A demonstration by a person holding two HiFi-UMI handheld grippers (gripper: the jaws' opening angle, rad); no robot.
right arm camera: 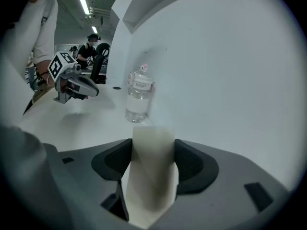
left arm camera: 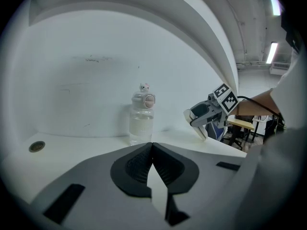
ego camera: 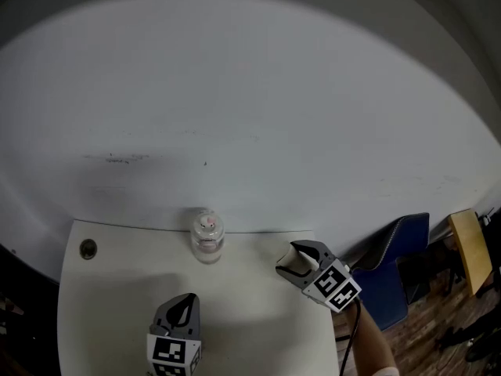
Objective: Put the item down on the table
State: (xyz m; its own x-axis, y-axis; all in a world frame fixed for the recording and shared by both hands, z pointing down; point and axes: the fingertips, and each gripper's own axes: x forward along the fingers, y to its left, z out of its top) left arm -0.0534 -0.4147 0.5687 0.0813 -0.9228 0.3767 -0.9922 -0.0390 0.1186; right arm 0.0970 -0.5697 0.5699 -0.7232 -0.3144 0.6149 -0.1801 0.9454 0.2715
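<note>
A pale cream block (right arm camera: 151, 171) sits clamped between the jaws of my right gripper (right arm camera: 152, 145), which is shut on it. In the head view that gripper (ego camera: 293, 264) hovers over the white table (ego camera: 117, 304) at its right side, with the cream block (ego camera: 296, 262) showing at its tip. My left gripper (ego camera: 185, 304) is low at the table's front, shut with nothing between its jaws (left arm camera: 152, 147). A clear plastic bottle (ego camera: 207, 238) with a pink-and-white cap stands upright at the table's back edge, against the wall and apart from both grippers.
A round metal grommet (ego camera: 88, 248) is set into the table's back left corner. A white wall rises right behind the table. Right of the table are a blue chair (ego camera: 401, 266) and a wooden board (ego camera: 470, 247) on a wooden floor.
</note>
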